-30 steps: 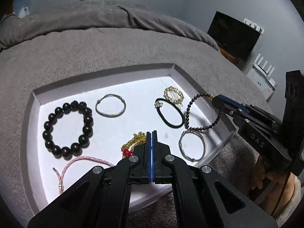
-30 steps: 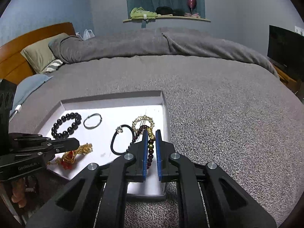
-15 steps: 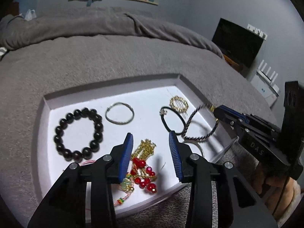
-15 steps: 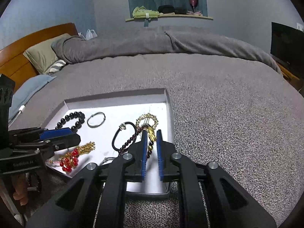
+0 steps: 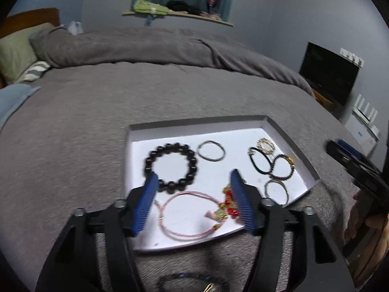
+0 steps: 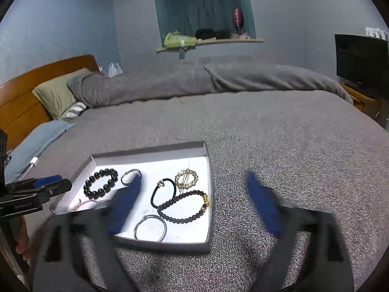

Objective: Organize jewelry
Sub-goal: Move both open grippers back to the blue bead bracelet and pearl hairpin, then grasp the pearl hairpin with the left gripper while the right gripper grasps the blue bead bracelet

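A: What lies in the tray [image 5: 291,143], left to right?

B: The black bead bracelet [image 5: 170,164], then a thin silver bangle [image 5: 211,150]. Nearer me, the pink cord bracelet [image 5: 187,215] with its red-and-gold charm cluster [image 5: 227,206]. Further right, a black hair tie [image 5: 260,160], a gold ring-shaped piece [image 5: 266,144], the dark red bead bracelet [image 6: 183,205] and another silver bangle [image 5: 276,191]. A dark beaded piece [image 5: 192,281] lies on the grey bedspread [image 5: 97,112], outside the tray.

A: Your jaws?

B: My left gripper [image 5: 193,204] is wide apart and holds nothing; my right gripper [image 6: 194,204], blurred, is the same.

A: How will they handle?

B: Light, I judge. Beads roll and slip, so I'd pinch across the strand. The cord is limp; take it by the charms.
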`<state>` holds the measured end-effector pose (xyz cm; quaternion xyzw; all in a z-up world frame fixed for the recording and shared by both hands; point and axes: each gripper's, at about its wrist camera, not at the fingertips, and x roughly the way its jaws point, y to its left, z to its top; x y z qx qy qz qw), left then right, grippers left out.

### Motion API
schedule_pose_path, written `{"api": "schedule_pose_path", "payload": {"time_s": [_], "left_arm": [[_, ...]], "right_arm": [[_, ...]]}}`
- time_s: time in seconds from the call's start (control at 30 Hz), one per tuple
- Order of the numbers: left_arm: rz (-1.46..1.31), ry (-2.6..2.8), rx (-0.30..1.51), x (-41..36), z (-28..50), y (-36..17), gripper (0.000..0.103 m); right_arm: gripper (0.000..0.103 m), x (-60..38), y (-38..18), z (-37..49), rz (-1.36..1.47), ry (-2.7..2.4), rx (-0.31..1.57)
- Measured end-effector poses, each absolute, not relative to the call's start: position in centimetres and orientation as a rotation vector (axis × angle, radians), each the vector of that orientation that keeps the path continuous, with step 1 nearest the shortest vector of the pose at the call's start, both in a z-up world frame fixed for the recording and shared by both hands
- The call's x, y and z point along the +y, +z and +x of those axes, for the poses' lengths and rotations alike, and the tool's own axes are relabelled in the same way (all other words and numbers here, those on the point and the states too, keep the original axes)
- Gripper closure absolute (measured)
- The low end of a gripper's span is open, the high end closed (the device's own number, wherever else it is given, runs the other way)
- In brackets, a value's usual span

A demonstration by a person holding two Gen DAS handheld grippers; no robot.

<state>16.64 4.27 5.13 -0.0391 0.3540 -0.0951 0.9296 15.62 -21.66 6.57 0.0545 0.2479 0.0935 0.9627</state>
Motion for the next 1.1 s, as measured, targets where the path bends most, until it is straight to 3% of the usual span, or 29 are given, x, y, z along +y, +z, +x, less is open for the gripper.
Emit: {"api": "schedule_pose_path", "payload": {"time_s": [0.27,0.87,0.97,1.03,1.1], "left_arm": [[-0.079,-0.101,0.644,6.6,12.9,6.1,0.012],[-0.053,-0.191,0.742,9.4,4.0,2.0,0.011],[-0.013,-0.221,0.761,8.7,3.9,1.4,0.020],[0.014,-0.262,0.775,8.0,3.8,1.0,0.040],[0.048,-0.277,0.790,7.3,3.8,0.6,0.044]], "right_arm": [[0.005,-22.2,7.3,12.1,0.138,0.174,0.460],[0.005,-15.8,3.9,6.9,0.079,0.364,0.587],[0.005,-14.3,3.4,6.8,0.033,0.375,0.597],[0.005,-13.7,3.2,6.5,0.018,0.385,0.595],[0.005,-13.2,3.1,6.4,0.010,0.393,0.593]]}}
